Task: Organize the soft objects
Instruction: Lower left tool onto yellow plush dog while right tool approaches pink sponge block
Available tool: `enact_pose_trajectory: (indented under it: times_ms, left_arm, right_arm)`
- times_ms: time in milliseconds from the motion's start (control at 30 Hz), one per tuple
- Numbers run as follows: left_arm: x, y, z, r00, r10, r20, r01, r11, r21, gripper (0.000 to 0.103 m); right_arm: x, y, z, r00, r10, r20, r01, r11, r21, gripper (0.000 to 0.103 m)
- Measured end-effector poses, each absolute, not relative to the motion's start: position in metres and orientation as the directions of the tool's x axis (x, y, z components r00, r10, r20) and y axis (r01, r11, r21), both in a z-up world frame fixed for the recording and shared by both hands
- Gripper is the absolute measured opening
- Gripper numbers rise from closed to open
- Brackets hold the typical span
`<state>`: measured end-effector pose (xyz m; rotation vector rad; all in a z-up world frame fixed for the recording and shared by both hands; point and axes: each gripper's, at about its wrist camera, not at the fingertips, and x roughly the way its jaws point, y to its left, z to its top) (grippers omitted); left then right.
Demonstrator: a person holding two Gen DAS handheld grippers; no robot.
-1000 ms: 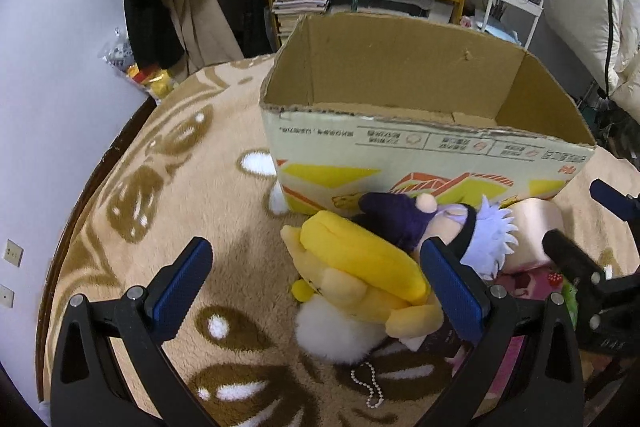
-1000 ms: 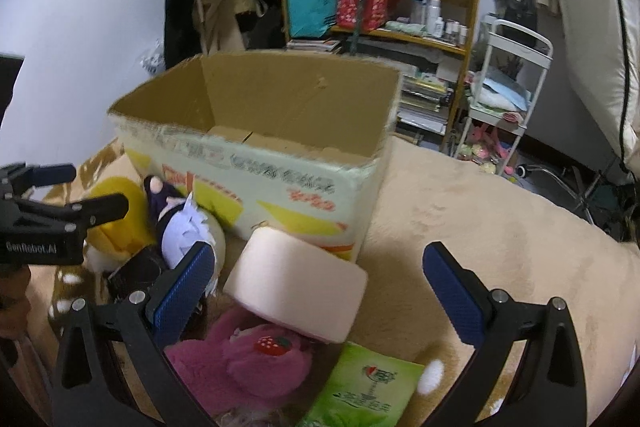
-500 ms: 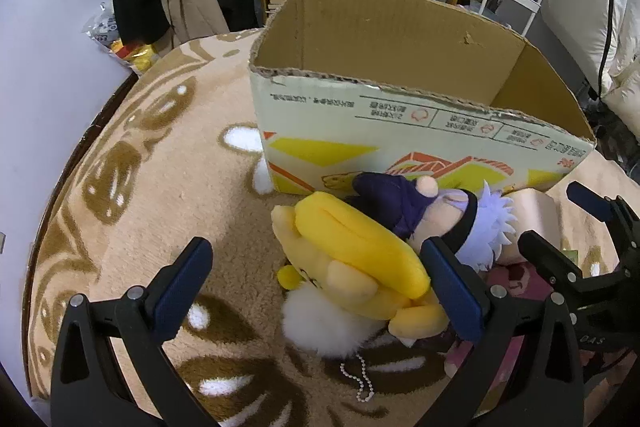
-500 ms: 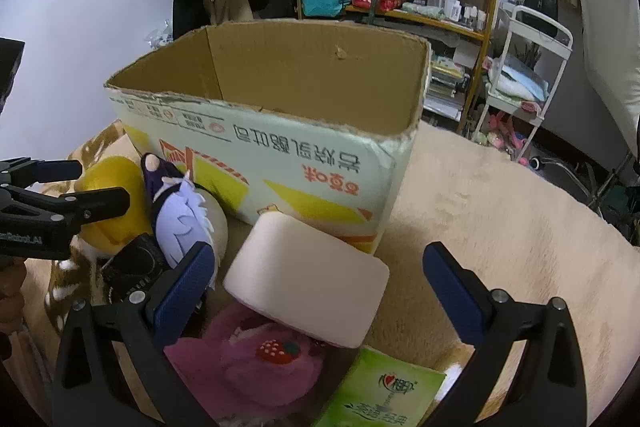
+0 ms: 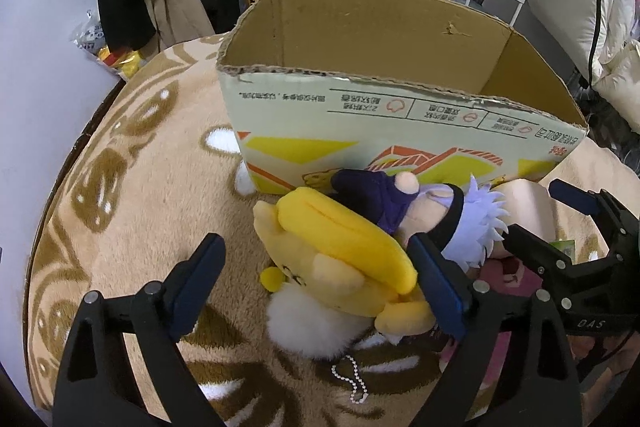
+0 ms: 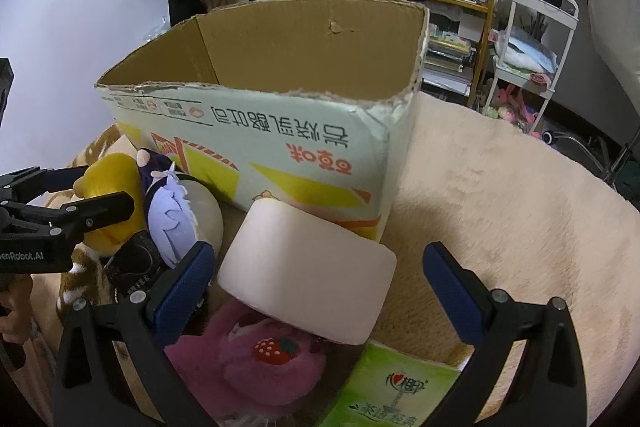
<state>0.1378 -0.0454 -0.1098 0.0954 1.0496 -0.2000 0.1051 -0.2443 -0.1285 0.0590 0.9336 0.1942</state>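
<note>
Lying between closing left gripper (image 5: pixel 320 283) jaws, untouched: yellow plush (image 5: pixel 340 259).

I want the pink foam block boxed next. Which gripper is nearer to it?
Right. The right gripper straddles the pink foam block, jaws open; the left gripper, closing, brackets the yellow plush further left.

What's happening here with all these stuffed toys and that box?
A person is tidying soft things with a two-fingered tool in each hand. The left gripper is closing around a yellow plush; the fingers are not yet pressing on it. The right gripper hangs open around a pale pink cushion. The cardboard box behind them looks empty so far.
</note>
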Motion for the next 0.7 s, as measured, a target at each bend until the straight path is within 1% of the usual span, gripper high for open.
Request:
enact_pose_trajectory:
  times_ms: [233,333,533,600,633,667,700]
  left_arm:
    - [0.142,-0.047,-0.113,0.476,-0.120,-0.871,0.216,0.976,-0.017,0.091]
    - [0.145,-0.046,-0.116,0.459,-0.137,-0.878,0.218,0.975,-0.038,0.091]
    - [0.152,-0.045,-0.124,0.437,-0.153,-0.886,0.213,0.975,-0.063,0.091]
    - [0.153,-0.045,-0.125,0.443,-0.148,-0.884,0.208,0.976,-0.060,0.091]
    - [0.153,-0.045,-0.125,0.445,-0.148,-0.883,0.208,0.976,-0.059,0.087]
    - [0.153,-0.045,-0.124,0.447,-0.155,-0.881,0.212,0.975,-0.064,0.079]
    - [0.152,-0.046,-0.123,0.442,-0.171,-0.880,0.219,0.972,-0.079,0.077]
  right_arm:
    - [0.112,-0.245,-0.135,0.551,0.203,-0.809,-0.129,0.979,0.158,0.103]
    - [0.116,-0.246,-0.140,0.533,0.226,-0.815,-0.129,0.974,0.186,0.099]
    - [0.119,-0.245,-0.147,0.512,0.255,-0.820,-0.130,0.967,0.220,0.097]
    - [0.121,-0.247,-0.150,0.511,0.260,-0.819,-0.133,0.965,0.224,0.092]
    - [0.122,-0.247,-0.150,0.509,0.268,-0.818,-0.137,0.963,0.231,0.089]
    - [0.122,-0.246,-0.151,0.506,0.274,-0.818,-0.139,0.962,0.237,0.088]
    - [0.122,-0.246,-0.151,0.507,0.272,-0.818,-0.138,0.962,0.235,0.088]
